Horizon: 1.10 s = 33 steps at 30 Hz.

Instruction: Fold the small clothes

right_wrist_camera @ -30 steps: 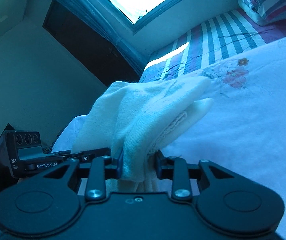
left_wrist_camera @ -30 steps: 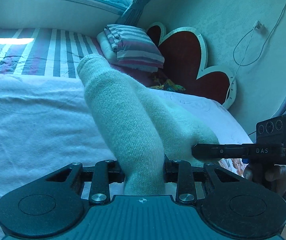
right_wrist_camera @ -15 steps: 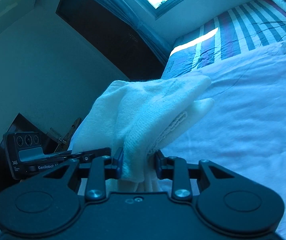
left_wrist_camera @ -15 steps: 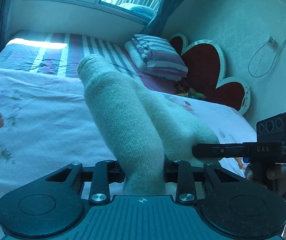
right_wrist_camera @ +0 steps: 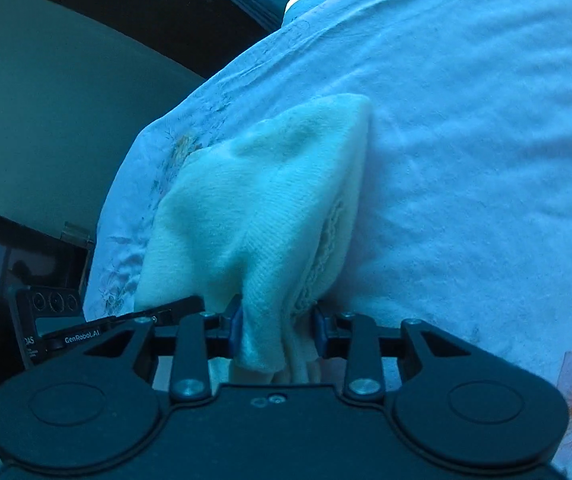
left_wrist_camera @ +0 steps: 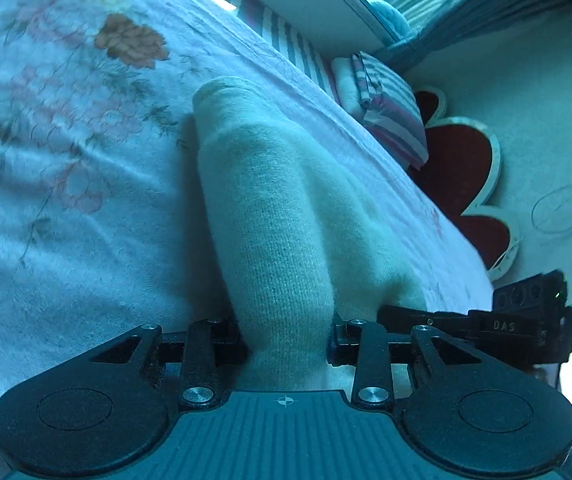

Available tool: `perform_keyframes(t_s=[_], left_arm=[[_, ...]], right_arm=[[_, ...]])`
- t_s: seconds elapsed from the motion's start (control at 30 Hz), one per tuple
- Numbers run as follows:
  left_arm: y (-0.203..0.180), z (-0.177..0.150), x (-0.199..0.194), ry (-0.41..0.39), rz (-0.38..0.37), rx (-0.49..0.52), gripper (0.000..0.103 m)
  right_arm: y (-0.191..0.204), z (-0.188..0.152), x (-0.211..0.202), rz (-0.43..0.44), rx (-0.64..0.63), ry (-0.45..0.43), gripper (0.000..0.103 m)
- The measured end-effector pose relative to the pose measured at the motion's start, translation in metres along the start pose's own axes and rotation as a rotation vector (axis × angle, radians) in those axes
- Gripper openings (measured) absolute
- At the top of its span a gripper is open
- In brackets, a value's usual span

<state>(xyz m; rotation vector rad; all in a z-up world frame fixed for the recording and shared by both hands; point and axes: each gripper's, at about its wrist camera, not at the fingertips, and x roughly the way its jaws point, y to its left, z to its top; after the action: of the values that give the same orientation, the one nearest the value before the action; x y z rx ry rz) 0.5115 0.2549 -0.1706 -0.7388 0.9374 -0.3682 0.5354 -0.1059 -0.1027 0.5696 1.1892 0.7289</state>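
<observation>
Left gripper (left_wrist_camera: 287,340) and right gripper (right_wrist_camera: 276,334) jaws just eased wider, knit garment (left_wrist_camera: 282,216) between both, long axis running straight ahead onto bedspread (left_wrist_camera: 66,184).

A bed (left_wrist_camera: 86,208) carries a pale floral blanket (right_wrist_camera: 485,160); the folded white knit garment (left_wrist_camera: 278,208) lies on it, and a striped folded quilt (left_wrist_camera: 381,116) sits at its far end.

Bed: white floral bedspread (left_wrist_camera: 86,200), striped sheet (left_wrist_camera: 286,46) beyond.
Pillow: striped (left_wrist_camera: 385,120), by heart-shaped red headboard (left_wrist_camera: 461,168).
Window: bright, grey curtain (left_wrist_camera: 485,8).
Wall: pale (left_wrist_camera: 545,120); looped white cable (left_wrist_camera: 561,216).
Light: daylight, blue cast.
</observation>
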Motion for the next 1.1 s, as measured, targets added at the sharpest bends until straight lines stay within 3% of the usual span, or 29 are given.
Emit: perform_keyframes(t_s=[0.03, 0.1, 0.27, 0.37, 0.43, 0.53, 0.73, 0.87, 0.9, 0.93, 0.97, 1.03, 1.1], left_arm=[[0.002, -0.004, -0.002, -0.008, -0.006, -0.024, 0.037], [-0.001, -0.015, -0.008, -0.019, 0.004, -0.004, 0.039], [0.002, -0.052, -0.028, -0.012, -0.033, 0.003, 0.039], [0.01, -0.067, -0.03, -0.04, -0.072, -0.057, 0.039], [0.017, -0.069, -0.029, -0.064, -0.098, -0.114, 0.039], [0.01, -0.07, -0.024, -0.059, -0.107, -0.133, 0.039], [0.017, -0.078, -0.038, -0.016, -0.235, -0.239, 0.039], [0.038, -0.103, -0.048, -0.016, -0.304, -0.339, 0.039], [0.044, -0.111, -0.053, -0.02, -0.275, -0.345, 0.039], [0.047, -0.121, -0.061, -0.018, -0.185, -0.31, 0.039], [0.046, -0.125, -0.067, -0.017, -0.102, -0.258, 0.034], [0.034, -0.131, -0.092, -0.1, -0.019, -0.16, 0.035], [0.011, -0.12, -0.101, -0.175, 0.115, 0.002, 0.036]], right_arm=[[-0.003, -0.002, -0.003, 0.009, 0.006, -0.008, 0.038], [-0.007, -0.01, -0.017, 0.008, -0.01, -0.031, 0.052], [-0.024, -0.041, -0.034, 0.112, 0.038, 0.023, 0.054], [-0.02, -0.059, -0.029, 0.157, 0.007, 0.026, 0.054], [-0.015, -0.065, -0.024, 0.161, 0.001, 0.034, 0.05], [-0.015, -0.067, -0.019, 0.185, 0.14, 0.114, 0.021], [-0.024, -0.075, -0.033, 0.28, 0.425, 0.119, 0.019], [-0.041, -0.091, -0.04, 0.287, 0.518, 0.083, 0.019], [-0.045, -0.094, -0.042, 0.247, 0.528, 0.056, 0.021], [-0.047, -0.098, -0.047, 0.18, 0.501, 0.032, 0.029], [-0.047, -0.101, -0.055, 0.057, 0.424, -0.005, 0.023], [-0.044, -0.109, -0.071, -0.01, 0.336, -0.085, 0.023], [-0.015, -0.107, -0.083, -0.125, 0.147, -0.222, 0.028]])
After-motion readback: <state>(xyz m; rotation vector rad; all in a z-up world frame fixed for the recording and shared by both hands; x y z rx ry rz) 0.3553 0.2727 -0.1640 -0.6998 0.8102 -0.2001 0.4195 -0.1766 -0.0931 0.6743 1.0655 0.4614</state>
